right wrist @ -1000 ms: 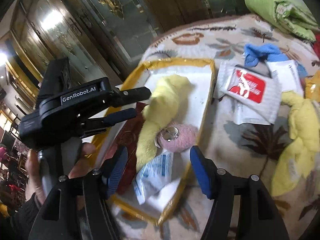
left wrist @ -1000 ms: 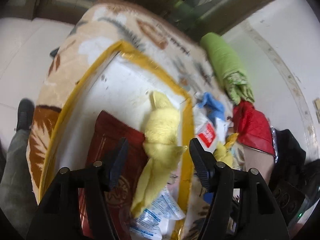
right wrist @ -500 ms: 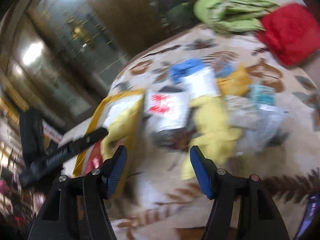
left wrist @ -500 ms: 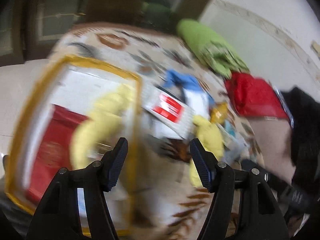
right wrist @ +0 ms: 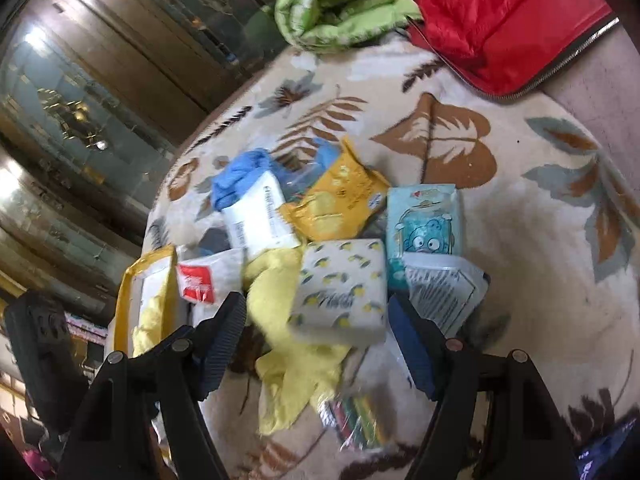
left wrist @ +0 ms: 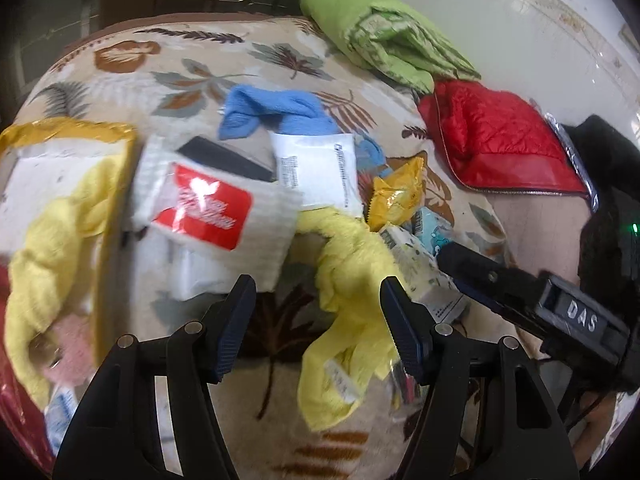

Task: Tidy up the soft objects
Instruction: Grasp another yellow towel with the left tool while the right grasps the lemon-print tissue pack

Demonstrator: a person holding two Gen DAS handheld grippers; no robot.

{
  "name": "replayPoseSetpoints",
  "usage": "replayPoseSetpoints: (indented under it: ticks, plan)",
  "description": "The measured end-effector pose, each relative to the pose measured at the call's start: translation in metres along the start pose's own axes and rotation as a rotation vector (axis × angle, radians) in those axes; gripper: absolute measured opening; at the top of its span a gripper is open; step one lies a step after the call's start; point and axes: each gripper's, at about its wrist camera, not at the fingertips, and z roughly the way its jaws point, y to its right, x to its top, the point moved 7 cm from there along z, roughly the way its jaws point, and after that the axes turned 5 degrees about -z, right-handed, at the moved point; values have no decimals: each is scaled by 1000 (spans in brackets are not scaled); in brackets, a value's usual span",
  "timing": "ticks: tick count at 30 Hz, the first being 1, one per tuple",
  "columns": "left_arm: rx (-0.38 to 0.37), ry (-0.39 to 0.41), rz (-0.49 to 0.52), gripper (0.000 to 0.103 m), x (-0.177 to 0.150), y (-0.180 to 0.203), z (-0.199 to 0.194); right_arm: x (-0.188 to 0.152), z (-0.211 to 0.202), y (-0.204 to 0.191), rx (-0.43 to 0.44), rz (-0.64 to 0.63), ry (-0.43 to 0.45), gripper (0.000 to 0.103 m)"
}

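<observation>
We hold both grippers open and empty over the pile: left gripper (left wrist: 316, 320) above the crumpled yellow fleece cloth (left wrist: 352, 276), right gripper (right wrist: 316, 332), whose jaws have just been opening with nothing between them, framing the lemon-print white tissue pack (right wrist: 340, 284), likely next pick. Loose packs cluster mid-blanket on the leaf-patterned beige blanket (right wrist: 520, 200), presumably awaiting sorting. To the left, the gold-rimmed white storage bag (left wrist: 64, 132) already holds yellow fabric. Farthest, folded green quilt (left wrist: 372, 40) and red quilted jacket (left wrist: 492, 140).
</observation>
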Motion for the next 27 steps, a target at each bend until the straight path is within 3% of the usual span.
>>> replayPoseSetpoints:
  ticks: [9, 11, 13, 15, 16, 21, 24, 27]
  plan:
    - [-12, -94, 61, 65, -4, 23, 39, -5, 15, 13, -10, 53, -62, 72]
    - [-16, -123, 55, 65, -5, 27, 50, -7, 19, 13, -8, 48, -79, 55]
    - [-36, -120, 36, 65, -4, 27, 56, -6, 20, 16, -20, 59, -80, 52]
    - [-50, -144, 10, 54, -7, 22, 61, -5, 19, 17, -8, 60, -77, 50]
    - [-91, -154, -10, 43, -9, 22, 61, -6, 19, 15, -12, 46, -81, 50]
    - [-107, -119, 12, 35, -17, 21, 34, -15, 14, -1, -21, -18, -70, 48]
    - [-184, -82, -20, 35, -22, 12, 7, -24, 2, -13, 11, -52, -35, 47]
    - [-236, -52, -49, 35, -29, -3, -18, -36, -13, -30, -33, -135, 3, 47]
